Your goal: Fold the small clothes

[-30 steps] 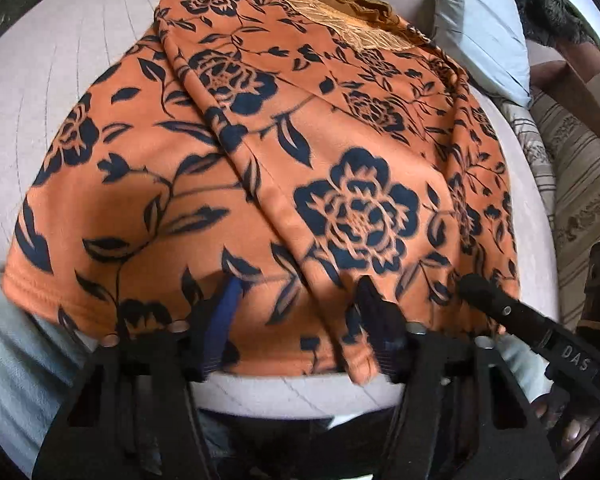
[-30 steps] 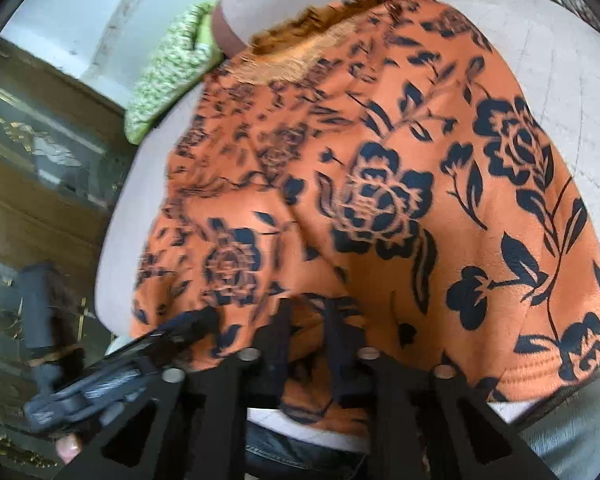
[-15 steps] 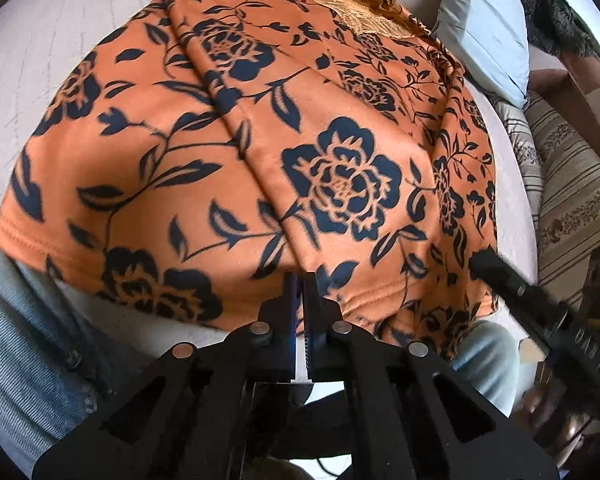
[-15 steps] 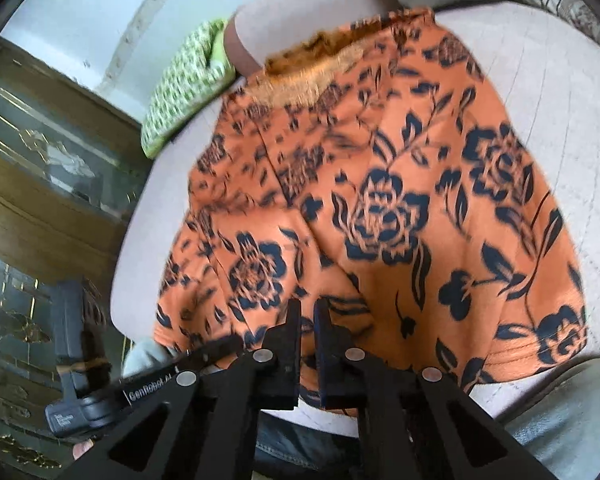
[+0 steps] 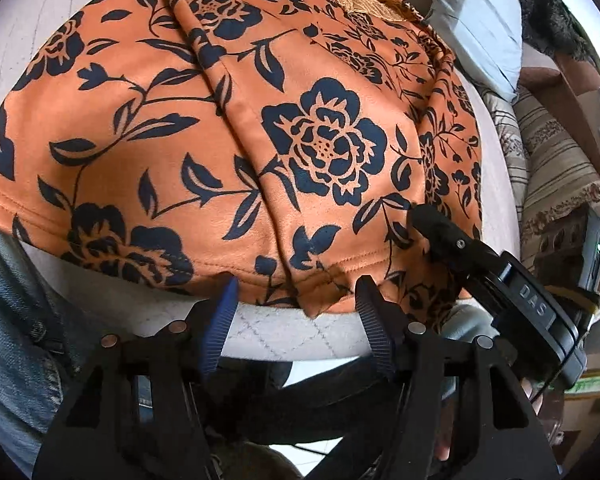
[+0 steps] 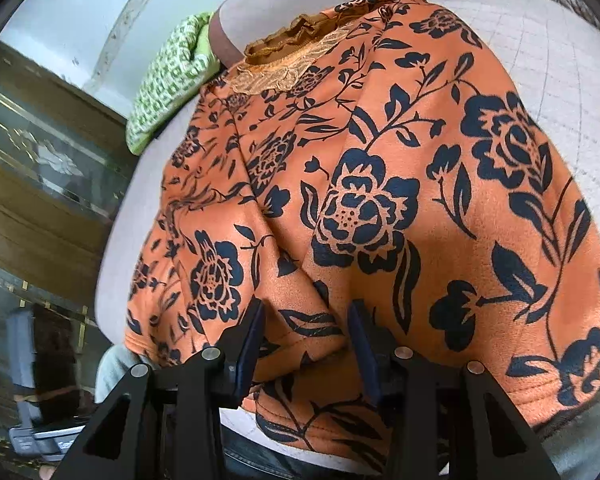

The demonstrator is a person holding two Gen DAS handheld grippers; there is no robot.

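Down at six o'clock in the left wrist view, the left gripper stands spread, its jaws just opened. The top's hem lies between the tips, but neither pad presses it, so nothing is gripped. One layer's hem corner pokes down between the fingers; I judge that a snap-shut from here risks catching only that layer and dragging the fold apart.

Over at three to four o'clock in the same view, the right gripper reaches in over the hem. In its own view the right gripper is spread too, jaws just opened, with hem cloth bunched between the fingers and nothing pinched. That bunching is the trouble spot, to my eye: close now and it may trap a ridge of cloth, not a flat edge, and the crease will come out crooked.

Below the hem, the person's jeans sit right against the cushion edge, and the hem overhangs it slightly. A pull toward six o'clock could slide the whole top off the front.

Farther out, the orange floral top lies spread on the cushion with a lengthwise ridge running toward twelve o'clock. If the hands lift unevenly, that ridge could skew.

At the far end, the lace collar sits at twelve o'clock, and the green cloth lies near it at ten o'clock in the right wrist view, just beside the top's shoulder. A long fold thrown too far could land there.
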